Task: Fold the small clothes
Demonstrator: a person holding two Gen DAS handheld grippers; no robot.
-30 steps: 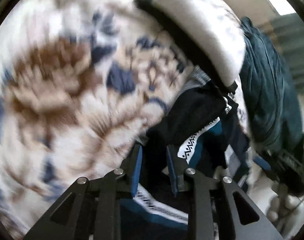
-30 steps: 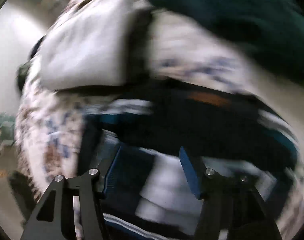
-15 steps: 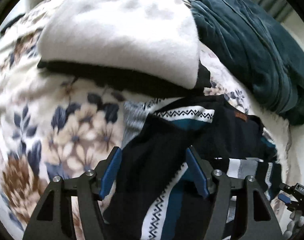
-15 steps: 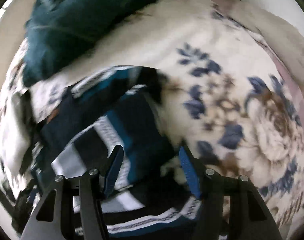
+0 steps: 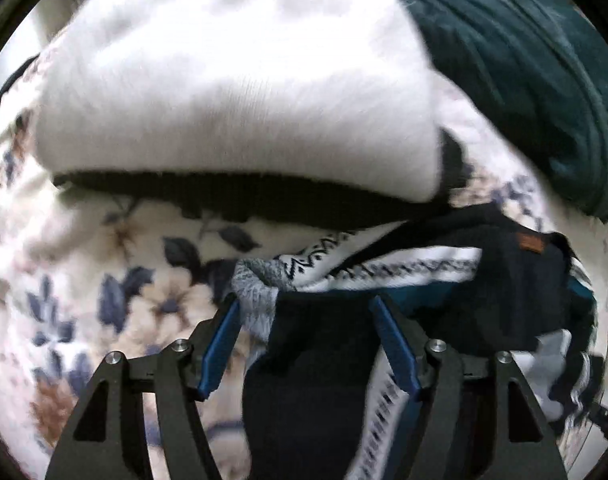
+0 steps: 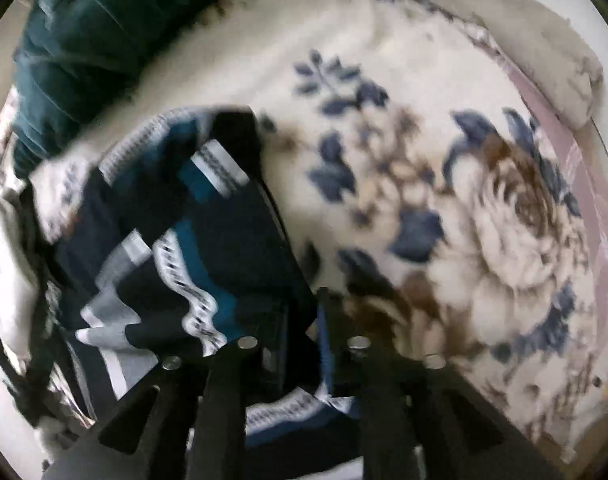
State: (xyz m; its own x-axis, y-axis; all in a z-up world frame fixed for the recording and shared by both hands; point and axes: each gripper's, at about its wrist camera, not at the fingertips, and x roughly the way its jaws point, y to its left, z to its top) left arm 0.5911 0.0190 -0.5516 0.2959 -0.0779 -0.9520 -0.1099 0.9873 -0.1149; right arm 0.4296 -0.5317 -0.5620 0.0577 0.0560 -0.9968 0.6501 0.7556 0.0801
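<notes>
The left gripper (image 5: pixel 304 320) fingers stand wide over the sweater (image 5: pixel 324 380); the right gripper (image 6: pixel 300 320) fingers pinch its edge on the blanket (image 6: pixel 444 160).

Pretty much the whole scene is taken up by a bed covered with a cream floral blanket (image 6: pixel 444 184) printed in navy and brown, a pinkish sheet edge (image 6: pixel 580 184) is seen at one side, and daylight is washed over everything.
</notes>
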